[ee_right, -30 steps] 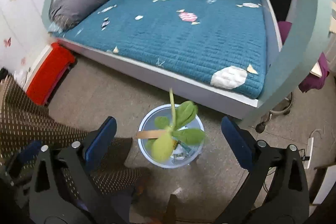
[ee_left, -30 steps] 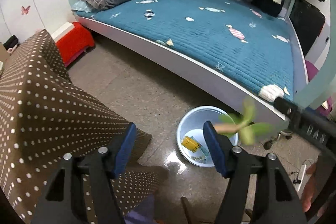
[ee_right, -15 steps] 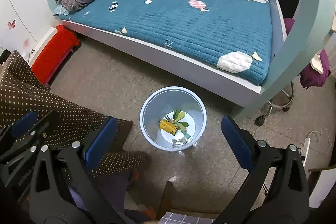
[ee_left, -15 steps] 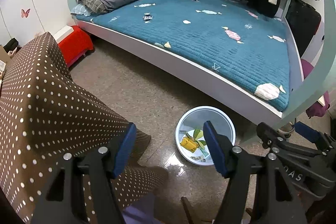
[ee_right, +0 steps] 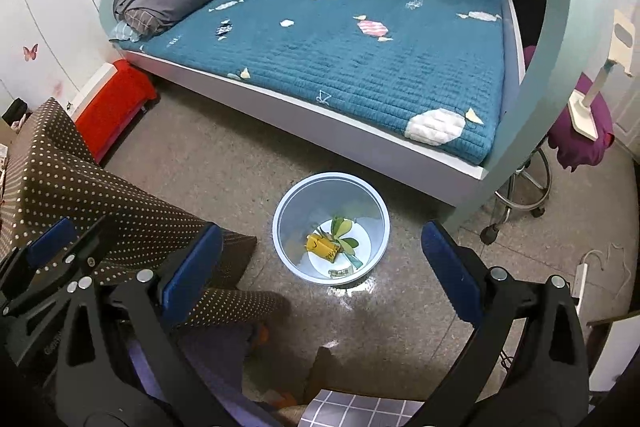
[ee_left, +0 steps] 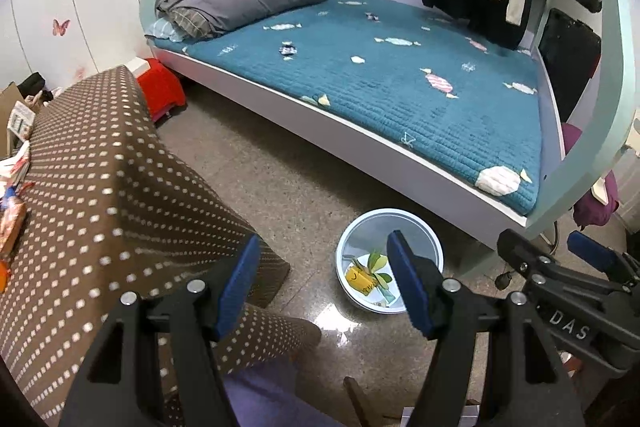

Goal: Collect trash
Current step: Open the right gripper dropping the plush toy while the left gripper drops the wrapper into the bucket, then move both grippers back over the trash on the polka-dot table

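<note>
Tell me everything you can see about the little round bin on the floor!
The bin is a small, round, pale blue wastebasket that looks like plastic, with a lighter bottom. It stands upright and open on the speckled floor, just in front of the bed frame. Inside lie a crumpled yellow wrapper, a leafy green sprig and a small clear scrap. Nothing touches it from outside that I can see.

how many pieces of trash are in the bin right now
3 visible in the bin: a yellow wrapper at the centre, a green leafy sprig lying against it, and a small clear scrap nearer the camera. More may be hidden beneath.
</note>
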A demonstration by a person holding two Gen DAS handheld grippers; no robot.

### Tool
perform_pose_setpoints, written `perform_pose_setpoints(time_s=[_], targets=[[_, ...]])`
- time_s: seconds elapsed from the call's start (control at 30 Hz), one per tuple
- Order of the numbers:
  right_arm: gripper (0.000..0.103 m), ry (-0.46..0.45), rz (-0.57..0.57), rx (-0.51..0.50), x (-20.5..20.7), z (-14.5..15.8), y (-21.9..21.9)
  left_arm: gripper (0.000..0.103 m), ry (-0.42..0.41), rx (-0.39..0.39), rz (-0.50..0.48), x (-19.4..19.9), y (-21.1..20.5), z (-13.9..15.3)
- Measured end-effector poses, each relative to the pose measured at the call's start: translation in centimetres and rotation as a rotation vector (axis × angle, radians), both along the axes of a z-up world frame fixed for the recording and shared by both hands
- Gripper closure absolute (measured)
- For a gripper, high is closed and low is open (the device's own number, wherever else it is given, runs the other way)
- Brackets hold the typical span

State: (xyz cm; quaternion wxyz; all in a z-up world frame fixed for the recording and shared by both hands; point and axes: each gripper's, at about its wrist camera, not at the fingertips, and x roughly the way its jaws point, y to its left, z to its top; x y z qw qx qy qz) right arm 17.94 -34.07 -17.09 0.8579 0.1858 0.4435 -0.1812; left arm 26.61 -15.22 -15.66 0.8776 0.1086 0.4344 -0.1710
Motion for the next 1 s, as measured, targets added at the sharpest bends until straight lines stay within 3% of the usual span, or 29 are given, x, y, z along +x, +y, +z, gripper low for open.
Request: perform_pose_setpoints(time_s=[0.57, 1.0], targets=[[0.005, -0.136, 0.088, -0.042, -1.1, 5.6, 4.9, 0.038, -0.131, -0.09, 0.078, -3.1, 5.6, 6.4], [0.005, -0.185, 0.25, -0.059, 1.5, 8.0, 11.4, 0.033, -0.191, -0.11, 0.209, -3.9, 12.6, 9.1]])
